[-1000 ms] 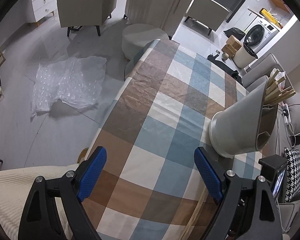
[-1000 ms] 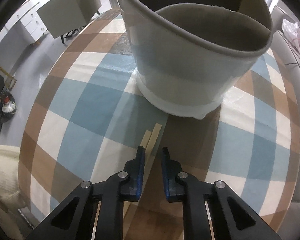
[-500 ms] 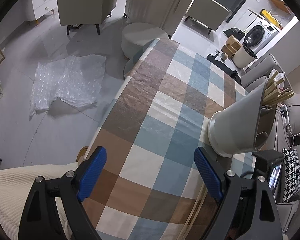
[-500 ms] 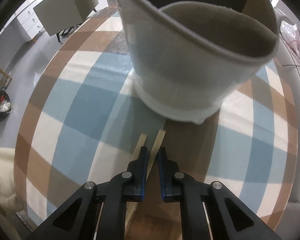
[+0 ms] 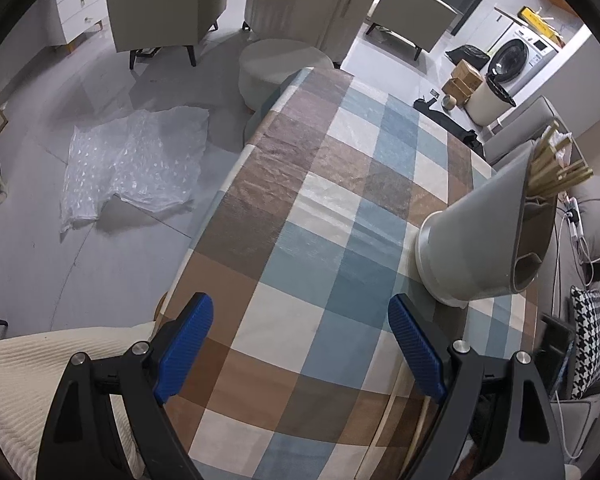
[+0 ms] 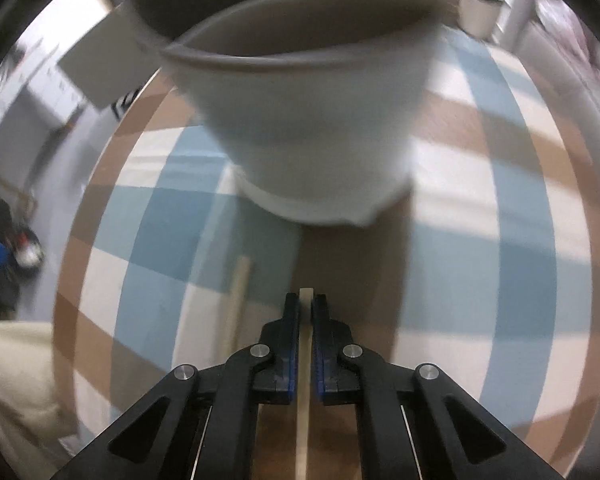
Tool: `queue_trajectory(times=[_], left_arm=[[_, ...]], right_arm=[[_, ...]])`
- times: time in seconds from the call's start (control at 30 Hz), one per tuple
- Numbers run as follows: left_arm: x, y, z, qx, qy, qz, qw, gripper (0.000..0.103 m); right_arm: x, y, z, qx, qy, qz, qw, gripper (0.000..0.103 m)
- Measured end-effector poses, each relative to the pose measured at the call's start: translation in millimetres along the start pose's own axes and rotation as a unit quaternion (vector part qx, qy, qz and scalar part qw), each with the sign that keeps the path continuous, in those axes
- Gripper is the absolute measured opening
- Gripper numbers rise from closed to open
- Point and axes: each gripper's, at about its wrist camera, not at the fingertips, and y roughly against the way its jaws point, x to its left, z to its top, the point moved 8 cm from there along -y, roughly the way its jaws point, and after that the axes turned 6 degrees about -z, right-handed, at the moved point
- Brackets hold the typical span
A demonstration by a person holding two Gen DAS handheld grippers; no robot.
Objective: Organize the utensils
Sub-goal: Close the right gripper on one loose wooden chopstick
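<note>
A grey utensil holder (image 5: 484,236) stands on the checked tablecloth (image 5: 320,200), with several wooden chopsticks (image 5: 556,172) in its far compartment. In the right wrist view the holder (image 6: 312,128) is straight ahead, blurred. My right gripper (image 6: 306,308) is shut on one wooden chopstick (image 6: 305,400) and holds it off the cloth. A second chopstick (image 6: 238,296) lies on the table to its left. My left gripper (image 5: 300,344) is open and empty above the near table end. Two chopsticks (image 5: 396,412) show beside its right finger.
Bubble wrap (image 5: 132,164) lies on the floor left of the table. A round stool (image 5: 280,64) and chairs (image 5: 168,0) stand beyond the far end. A sofa with a houndstooth cushion (image 5: 588,340) is to the right. A cream cloth (image 5: 28,380) is at the near left.
My right gripper closed on one chopstick and lifted it away from the other, which stays on the cloth. The view swung and blurred. The left gripper barely moved.
</note>
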Motion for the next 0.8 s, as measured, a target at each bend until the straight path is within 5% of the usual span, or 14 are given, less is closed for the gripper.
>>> queue_trajectory(times=[0.13,0.33,0.47,0.63,0.8], left_arm=[[-5.8,-1.5,-4.8,0.006,-0.009,0.001,0.9999,0.086],[-11.3,-2.6,-8.6,0.008,-0.024,0.006,0.9996,0.086],[-13.2,-9.0,-11.1,0.019,-0.034,0.014,0.9992,0.086],[-21.0,-21.7,-21.5,0.040,-0.063,0.024,0.9969,0.086],[-39.1,-41.4,-41.8,0.078,-0.102,0.017,0.9915,0.086]], right_arm=[[-29.1,8.0,-16.5,0.011,-0.059,0.017,0.998,0.006],[-31.2,9.1,-8.7,0.009,-0.034,-0.004,0.999,0.009],[-13.8,4.0,2.2,0.010,-0.005,-0.016,1.000,0.000],[-23.6,13.3,13.1,-0.004,-0.040,0.016,0.999,0.000],[-73.2,42.4,11.7,-0.036,-0.139,0.070,0.987,0.000]])
